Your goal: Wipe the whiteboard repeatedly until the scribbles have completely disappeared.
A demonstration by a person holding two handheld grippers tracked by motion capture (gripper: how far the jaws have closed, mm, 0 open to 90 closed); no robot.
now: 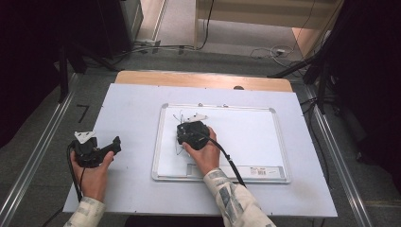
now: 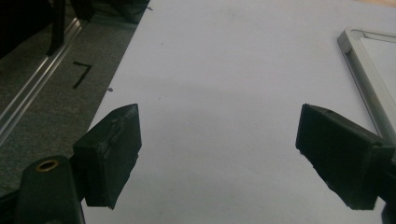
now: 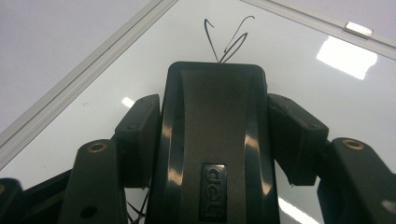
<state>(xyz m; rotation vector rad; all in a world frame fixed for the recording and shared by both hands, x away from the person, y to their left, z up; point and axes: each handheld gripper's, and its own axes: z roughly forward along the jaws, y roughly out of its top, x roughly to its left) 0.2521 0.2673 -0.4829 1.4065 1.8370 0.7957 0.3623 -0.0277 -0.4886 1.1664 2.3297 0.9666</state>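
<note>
A glossy black eraser [image 3: 214, 140] with an embossed logo lies flat on the whiteboard [image 1: 255, 137], at about nine o'clock from the board's middle. Thin black pen marks [image 3: 229, 39] show on the white surface just beyond its far end, at twelve o'clock.

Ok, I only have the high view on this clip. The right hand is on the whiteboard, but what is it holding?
Observer: The right gripper is shut on a black whiteboard eraser, one finger on each side.
Operator: Anything drawn on the board?
Observer: Thin black marker strokes show just past the eraser's front edge on the whiteboard.
Operator: And the left one?
Observer: The left gripper is open with nothing between its fingers, over the pale sheet, and the whiteboard's frame lies off to its right.
</note>
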